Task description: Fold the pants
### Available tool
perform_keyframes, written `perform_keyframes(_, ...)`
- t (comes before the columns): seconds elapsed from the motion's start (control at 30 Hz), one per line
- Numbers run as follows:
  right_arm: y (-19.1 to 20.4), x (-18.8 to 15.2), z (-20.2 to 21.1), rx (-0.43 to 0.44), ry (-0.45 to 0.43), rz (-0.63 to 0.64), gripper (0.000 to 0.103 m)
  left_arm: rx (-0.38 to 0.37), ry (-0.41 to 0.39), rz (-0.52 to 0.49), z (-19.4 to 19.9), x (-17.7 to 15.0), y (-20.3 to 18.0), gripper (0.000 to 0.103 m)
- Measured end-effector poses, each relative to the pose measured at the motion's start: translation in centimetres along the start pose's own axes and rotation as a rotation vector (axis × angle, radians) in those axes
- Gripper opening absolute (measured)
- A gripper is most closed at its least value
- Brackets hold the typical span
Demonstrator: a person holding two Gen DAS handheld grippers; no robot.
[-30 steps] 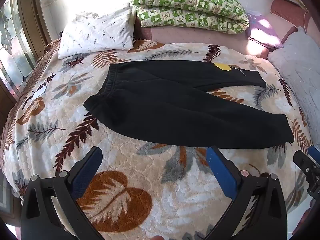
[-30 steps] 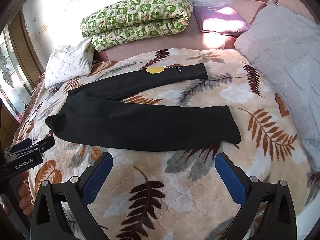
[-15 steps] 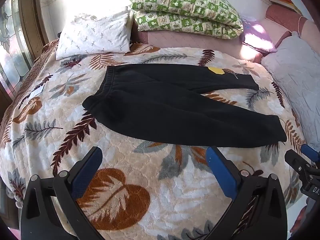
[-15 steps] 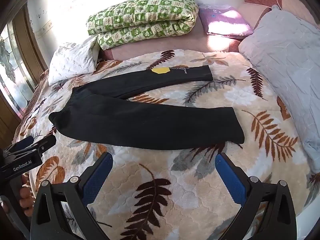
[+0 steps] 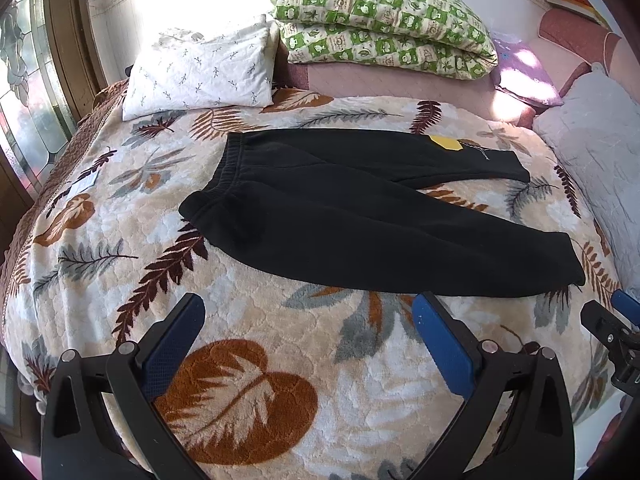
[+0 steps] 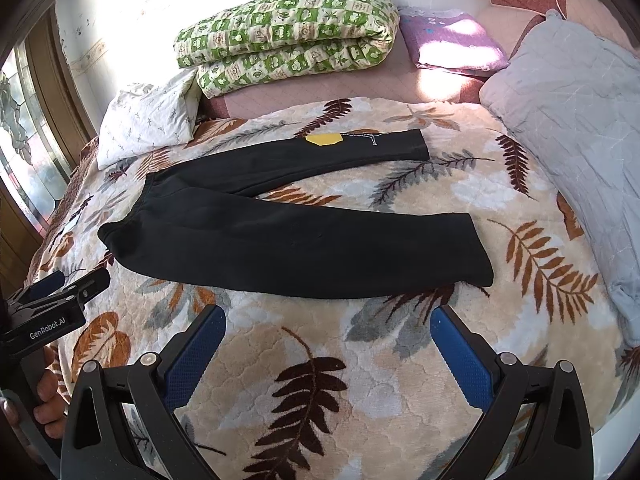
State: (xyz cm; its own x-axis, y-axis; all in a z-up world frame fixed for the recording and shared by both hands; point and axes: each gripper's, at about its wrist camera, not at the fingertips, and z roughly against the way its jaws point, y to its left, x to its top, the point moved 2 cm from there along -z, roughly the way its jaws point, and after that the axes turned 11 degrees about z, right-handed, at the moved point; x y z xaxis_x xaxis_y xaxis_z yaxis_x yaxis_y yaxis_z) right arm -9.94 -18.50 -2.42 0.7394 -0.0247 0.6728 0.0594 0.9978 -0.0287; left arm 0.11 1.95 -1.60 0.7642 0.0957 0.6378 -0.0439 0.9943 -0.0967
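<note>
Black pants (image 5: 352, 216) (image 6: 280, 236) lie flat on the leaf-patterned bed, waistband to the left, both legs spread to the right in a V. A yellow patch (image 5: 447, 142) (image 6: 324, 139) marks the far leg. My left gripper (image 5: 308, 320) hovers open over the blanket just in front of the near leg. My right gripper (image 6: 328, 326) is open too, nearer the cuff of the near leg (image 6: 476, 256). Nothing sits between either pair of fingers. Each gripper shows at the edge of the other's view.
A white pillow (image 5: 200, 68) and a folded green quilt (image 5: 380, 24) lie at the head of the bed. A grey quilted pillow (image 6: 580, 120) borders the right side. A window (image 5: 24, 92) stands at the left. A hand (image 6: 46, 396) holds the left gripper's handle.
Both grippers have drawn back and risen a little, so the pants sit further up each view. Their jaws stay open and the pants have not moved.
</note>
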Motion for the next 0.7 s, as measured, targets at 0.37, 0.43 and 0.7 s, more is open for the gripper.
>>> perform_keyframes(0.37, 0.00, -0.12, -0.19, -0.002, -0.002, 0.005, 0.103, 0.005, -0.001, 0.006, 0.04, -0.14, 0.20, 0.103)
perform_keyframes(0.43, 0.02, -0.13, -0.19, -0.002, -0.003, 0.006, 0.103, 0.003, -0.001, 0.007, 0.06, -0.17, 0.23, 0.103)
perform_keyframes(0.7, 0.07, -0.14, -0.18, -0.003, -0.005, 0.006, 0.103, 0.004, -0.003, 0.004, 0.17, -0.19, 0.24, 0.103)
